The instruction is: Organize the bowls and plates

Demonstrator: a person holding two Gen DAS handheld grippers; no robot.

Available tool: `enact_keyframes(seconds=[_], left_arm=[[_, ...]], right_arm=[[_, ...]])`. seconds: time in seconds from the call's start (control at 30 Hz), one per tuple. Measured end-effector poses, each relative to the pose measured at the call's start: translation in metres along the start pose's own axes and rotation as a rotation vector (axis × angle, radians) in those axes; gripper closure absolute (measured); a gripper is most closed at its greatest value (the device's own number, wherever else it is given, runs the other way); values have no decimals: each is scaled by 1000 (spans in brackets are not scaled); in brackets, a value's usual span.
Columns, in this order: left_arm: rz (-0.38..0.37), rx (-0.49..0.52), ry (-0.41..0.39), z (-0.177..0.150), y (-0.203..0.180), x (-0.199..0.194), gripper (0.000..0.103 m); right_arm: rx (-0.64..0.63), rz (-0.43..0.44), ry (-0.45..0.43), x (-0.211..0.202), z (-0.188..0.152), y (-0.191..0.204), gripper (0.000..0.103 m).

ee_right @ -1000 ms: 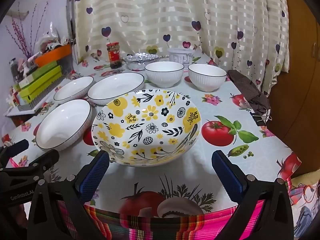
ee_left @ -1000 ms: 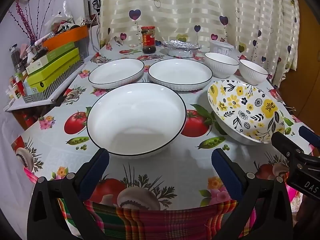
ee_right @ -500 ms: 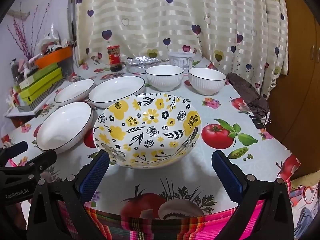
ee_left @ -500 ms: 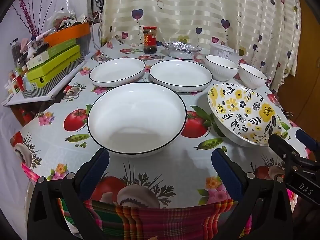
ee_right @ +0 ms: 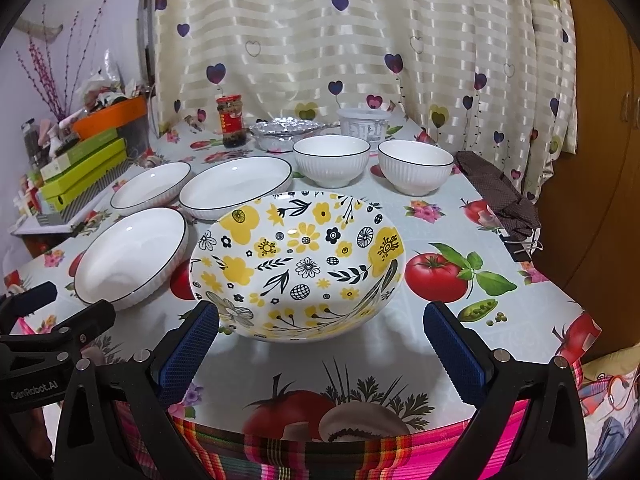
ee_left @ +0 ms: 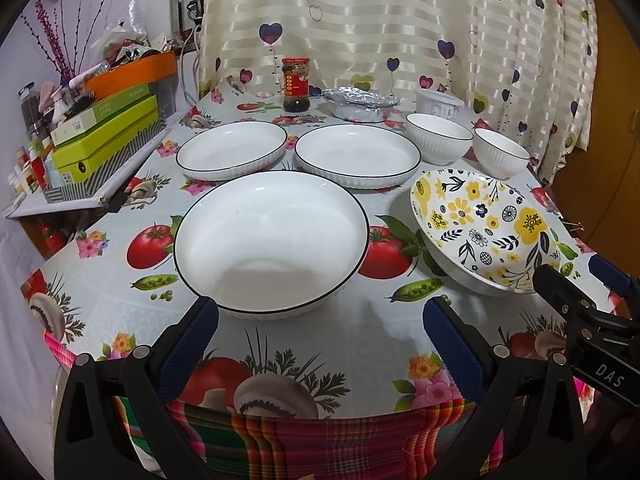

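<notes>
A white black-rimmed plate (ee_left: 272, 240) sits just ahead of my left gripper (ee_left: 320, 336), which is open and holds nothing. Two more white plates (ee_left: 234, 154) (ee_left: 358, 156) lie behind it. A yellow-flowered bowl (ee_right: 298, 260) sits just ahead of my right gripper (ee_right: 320, 338), also open and holding nothing. Two white ribbed bowls (ee_right: 331, 161) (ee_right: 416, 166) stand behind the flowered bowl. In the left wrist view the flowered bowl (ee_left: 484, 230) is at the right, and the right gripper's fingers (ee_left: 560, 292) show beside it.
A floral tablecloth (ee_right: 440, 216) covers the table. At the back stand a sauce jar (ee_left: 296, 86), a foil-wrapped dish (ee_left: 360, 104) and a white tub (ee_right: 362, 126). Green boxes (ee_left: 108, 136) are stacked at the left. A brown cloth (ee_right: 496, 192) lies at the right edge, near a wooden door.
Both grippers have crept slightly forward toward the table; the plates and bowls have not moved, and both grippers stay open.
</notes>
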State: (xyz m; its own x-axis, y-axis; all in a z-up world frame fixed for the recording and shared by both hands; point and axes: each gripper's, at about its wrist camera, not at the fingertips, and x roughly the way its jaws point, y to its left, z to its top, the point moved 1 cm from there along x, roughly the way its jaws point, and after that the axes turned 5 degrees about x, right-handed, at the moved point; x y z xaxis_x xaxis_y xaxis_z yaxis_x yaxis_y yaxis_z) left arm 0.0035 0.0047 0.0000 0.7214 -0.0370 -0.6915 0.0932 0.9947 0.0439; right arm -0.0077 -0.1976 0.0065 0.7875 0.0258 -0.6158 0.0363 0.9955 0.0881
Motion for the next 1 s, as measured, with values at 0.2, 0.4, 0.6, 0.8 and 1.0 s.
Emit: enact_keyframes(seconds=[0.2,0.4,0.6,0.8,1.0], left_arm=[[-3,-4,2,-1,0,1,0],[1,2,-8,0,-1,0,0],[-5,-2,-9,0,-1,0,0],[-4,-5,-16,0,1,0,0],[-10,-11,-13,0,1,-1,0]], right_arm=[[0,-3,-1,1,-1,0,0],[1,-4,-1,1,0,0,0],[4,-4,-3,3,0,-3,0],[4,-3,-2,3,1,-2,0],[3,-4,-3,2,1,-1,0]])
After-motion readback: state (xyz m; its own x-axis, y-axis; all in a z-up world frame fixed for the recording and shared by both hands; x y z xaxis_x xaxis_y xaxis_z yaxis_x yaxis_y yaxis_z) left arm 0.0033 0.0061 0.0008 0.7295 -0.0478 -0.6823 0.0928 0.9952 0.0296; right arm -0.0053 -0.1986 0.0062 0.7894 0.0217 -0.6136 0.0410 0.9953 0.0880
